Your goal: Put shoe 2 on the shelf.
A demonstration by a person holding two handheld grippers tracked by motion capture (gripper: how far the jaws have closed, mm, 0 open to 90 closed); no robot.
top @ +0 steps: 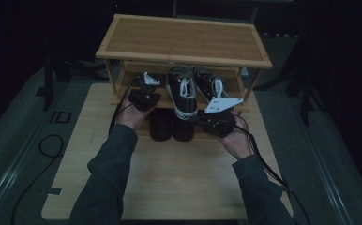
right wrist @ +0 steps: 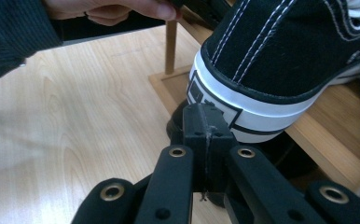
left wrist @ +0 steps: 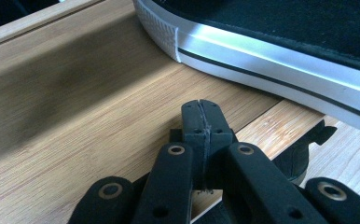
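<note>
Careful: the sneaker could slide off the shelf

Now the left sneaker [top: 181,93] sits on the rack's middle shelf [top: 131,86], its heel sticking out over the edge. Both the left gripper [top: 147,89] and the right gripper [right wrist: 205,122] are closed tight, holding nothing. A bump from the right gripper at the heel might knock the sneaker down onto the dark shoes [top: 161,125] below on the tabletop [top: 179,178].

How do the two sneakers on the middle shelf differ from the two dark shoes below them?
The sneakers are black with white laces and soles; the dark shoes look plain black all over. The sneakers sit on the rack's shelf, the dark shoes lower, at its foot. The sneakers look longer. Both pairs lie side by side.
</note>
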